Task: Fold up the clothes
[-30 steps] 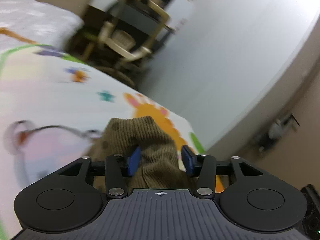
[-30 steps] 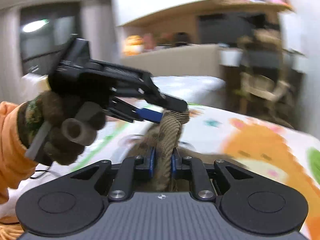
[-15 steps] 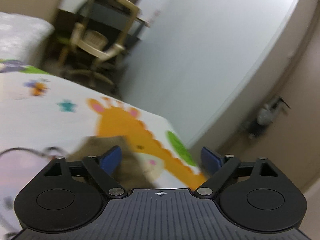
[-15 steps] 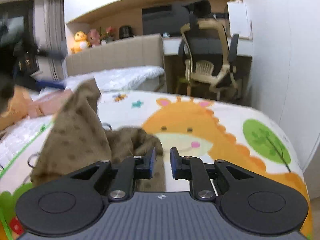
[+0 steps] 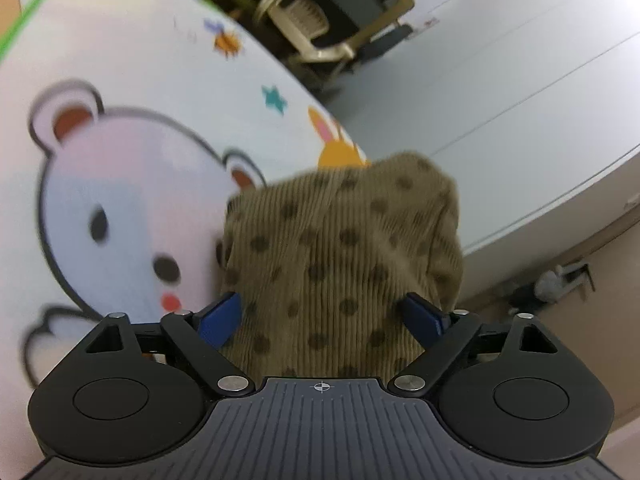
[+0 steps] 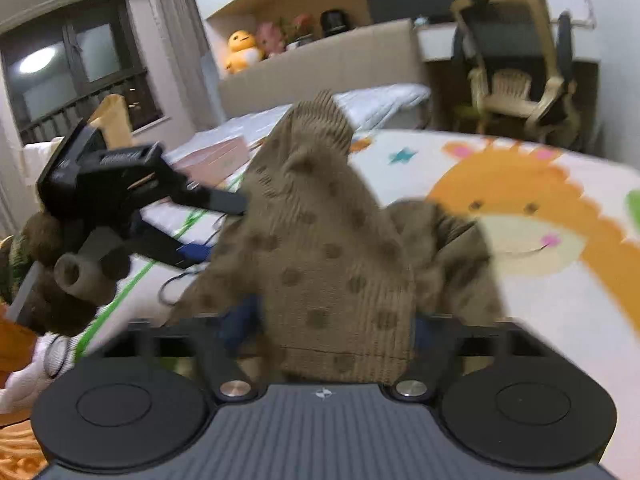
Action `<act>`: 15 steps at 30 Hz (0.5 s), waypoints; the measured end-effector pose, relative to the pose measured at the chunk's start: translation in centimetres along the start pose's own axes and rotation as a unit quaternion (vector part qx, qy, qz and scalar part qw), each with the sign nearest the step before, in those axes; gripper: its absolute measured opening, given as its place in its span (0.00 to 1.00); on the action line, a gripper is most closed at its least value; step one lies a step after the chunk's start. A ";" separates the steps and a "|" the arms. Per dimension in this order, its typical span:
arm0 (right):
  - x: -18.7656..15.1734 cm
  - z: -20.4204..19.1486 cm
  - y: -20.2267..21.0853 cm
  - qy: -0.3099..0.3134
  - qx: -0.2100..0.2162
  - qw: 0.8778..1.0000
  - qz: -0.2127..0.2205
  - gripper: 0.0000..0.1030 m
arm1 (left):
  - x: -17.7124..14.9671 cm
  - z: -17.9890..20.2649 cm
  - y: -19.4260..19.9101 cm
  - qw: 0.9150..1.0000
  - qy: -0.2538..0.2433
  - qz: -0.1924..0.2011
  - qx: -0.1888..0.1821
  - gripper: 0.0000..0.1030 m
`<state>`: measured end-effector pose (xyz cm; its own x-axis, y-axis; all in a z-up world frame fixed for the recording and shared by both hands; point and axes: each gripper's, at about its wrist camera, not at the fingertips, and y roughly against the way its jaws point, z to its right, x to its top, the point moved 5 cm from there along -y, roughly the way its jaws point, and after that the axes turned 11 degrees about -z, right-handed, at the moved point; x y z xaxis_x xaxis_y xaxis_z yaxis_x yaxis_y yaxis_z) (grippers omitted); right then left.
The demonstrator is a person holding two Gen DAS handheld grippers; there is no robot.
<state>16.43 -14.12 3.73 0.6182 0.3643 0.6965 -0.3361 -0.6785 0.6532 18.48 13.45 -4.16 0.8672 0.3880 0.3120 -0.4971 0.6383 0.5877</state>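
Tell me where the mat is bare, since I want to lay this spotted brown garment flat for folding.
Bare mat shows over the bear print, left of the garment. In the right wrist view, the giraffe print to the right is also free. It is crowded at the left gripper, beside the pink box.

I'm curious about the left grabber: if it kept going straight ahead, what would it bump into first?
Most likely the brown spotted cloth. It already bulges between the left gripper's open blue fingers, filling the path ahead.
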 end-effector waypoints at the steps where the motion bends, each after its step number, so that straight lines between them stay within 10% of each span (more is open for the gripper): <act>1: 0.2 0.0 0.5 -0.002 0.006 1.000 0.006 0.40 | -0.1 0.2 -0.3 1.000 -0.003 -0.005 -0.004 0.82; 6: 1.2 1.4 5.0 -0.010 -0.024 0.998 0.062 0.31 | 1.0 4.5 -1.2 0.998 -0.064 -0.003 -0.020 0.85; 15: -2.2 8.0 5.5 -0.085 -0.144 0.986 0.006 0.43 | 1.8 11.7 -6.5 0.986 -0.143 -0.023 -0.088 0.88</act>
<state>18.90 -23.77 3.36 0.7148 0.2296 0.6606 -0.5163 -0.4639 0.7199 23.59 2.24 1.28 0.8488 0.1696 0.5008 -0.4334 0.7656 0.4754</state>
